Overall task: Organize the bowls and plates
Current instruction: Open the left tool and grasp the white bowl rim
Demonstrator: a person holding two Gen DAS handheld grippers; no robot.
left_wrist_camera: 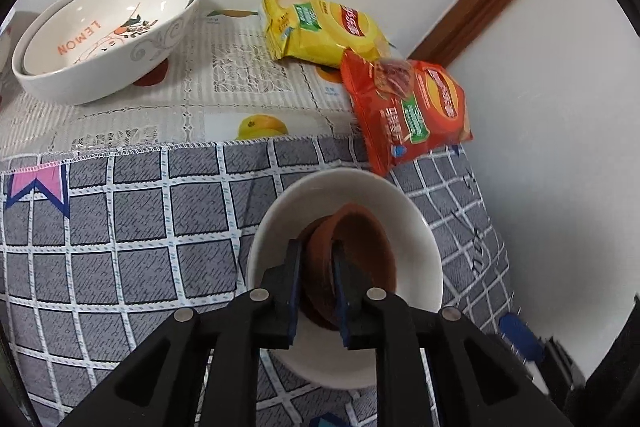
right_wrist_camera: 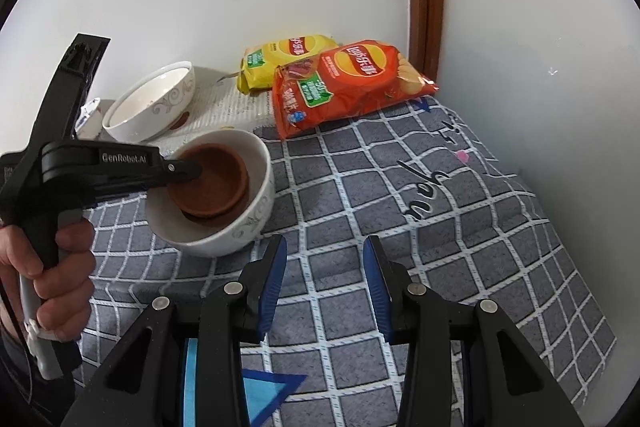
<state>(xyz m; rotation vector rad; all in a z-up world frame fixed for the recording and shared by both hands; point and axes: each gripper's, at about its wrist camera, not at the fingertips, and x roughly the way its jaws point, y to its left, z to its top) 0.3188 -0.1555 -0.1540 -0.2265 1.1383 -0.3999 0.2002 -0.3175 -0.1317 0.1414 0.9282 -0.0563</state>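
Black plastic arms of the left gripper (left_wrist_camera: 316,247) fill the bottom of its own view, their blue-edged pads straddling the rim of a small brown dish (left_wrist_camera: 352,259). Its jaws stand nearly together, one pad inside the dish and one outside; whether they press on the rim I cannot tell. That dish is round, matte and clay-coloured, and it sits tilted on a second brown dish (right_wrist_camera: 240,205) of the same kind. Both lie inside a glossy white bowl (left_wrist_camera: 416,227) with a grey scroll pattern on its outer wall.

In the right wrist view, the right gripper (right_wrist_camera: 324,291) hovers over the grey checked cloth (right_wrist_camera: 400,207) just beside this bowl, its ribbed blue pads apart with nothing between them. A hand (right_wrist_camera: 60,267) grips the handle of the left tool.

Farther back, on a lace-patterned cloth (left_wrist_camera: 240,75) printed with fruit, a larger white bowl (left_wrist_camera: 160,39) holds another white bowl (left_wrist_camera: 100,35) lettered LEMON, both leaning. Two crinkly snack bags lie by the wall: one yellow bag (left_wrist_camera: 320,27), one red bag (left_wrist_camera: 412,115), the red overlapping the yellow.

Open checked cloth stretches to the right of the bowl up to the white wall (right_wrist_camera: 540,67). Counted: four bowls or dishes nested in two pairs, two bags.
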